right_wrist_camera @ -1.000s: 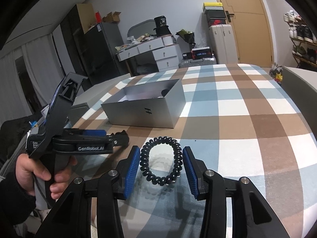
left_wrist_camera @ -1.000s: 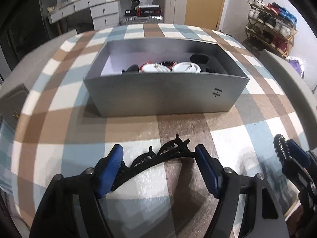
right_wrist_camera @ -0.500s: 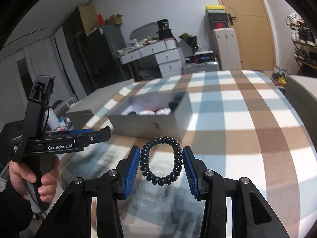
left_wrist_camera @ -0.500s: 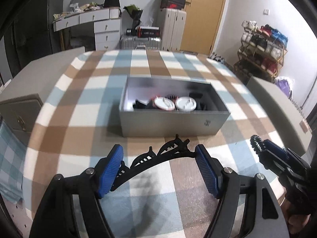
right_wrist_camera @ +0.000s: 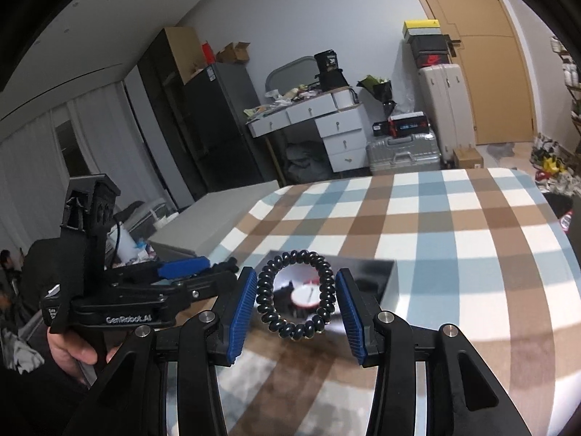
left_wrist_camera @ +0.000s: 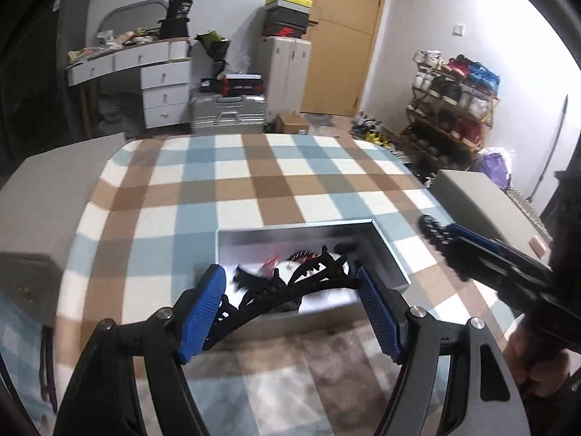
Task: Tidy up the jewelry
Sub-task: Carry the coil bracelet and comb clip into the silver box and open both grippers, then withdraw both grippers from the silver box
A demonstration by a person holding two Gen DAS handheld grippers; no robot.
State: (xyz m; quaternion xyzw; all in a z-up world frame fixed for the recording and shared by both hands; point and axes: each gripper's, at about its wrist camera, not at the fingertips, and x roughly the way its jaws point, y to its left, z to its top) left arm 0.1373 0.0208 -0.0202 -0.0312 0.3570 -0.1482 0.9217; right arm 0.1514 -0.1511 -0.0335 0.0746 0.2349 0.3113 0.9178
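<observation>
The left gripper point(left_wrist_camera: 290, 309), black with ribbed blue pads point(left_wrist_camera: 203, 312), clamps an arched black plastic hair claw point(left_wrist_camera: 287, 287) above an open grey cardboard box point(left_wrist_camera: 392, 254) on the blue, brown and white checked cloth point(left_wrist_camera: 225, 189). At three o'clock, the right gripper point(left_wrist_camera: 432, 230) pinches a black coiled hair tie point(left_wrist_camera: 428, 227).

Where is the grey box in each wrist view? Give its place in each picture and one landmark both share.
Left wrist view: the grey box sits low and centre, just beyond the left gripper, its near part hidden by the black hair claw.
Right wrist view: the box shows low and centre, behind the black spiral hair tie in the right gripper.
Shared landmark: silver suitcase.
</observation>
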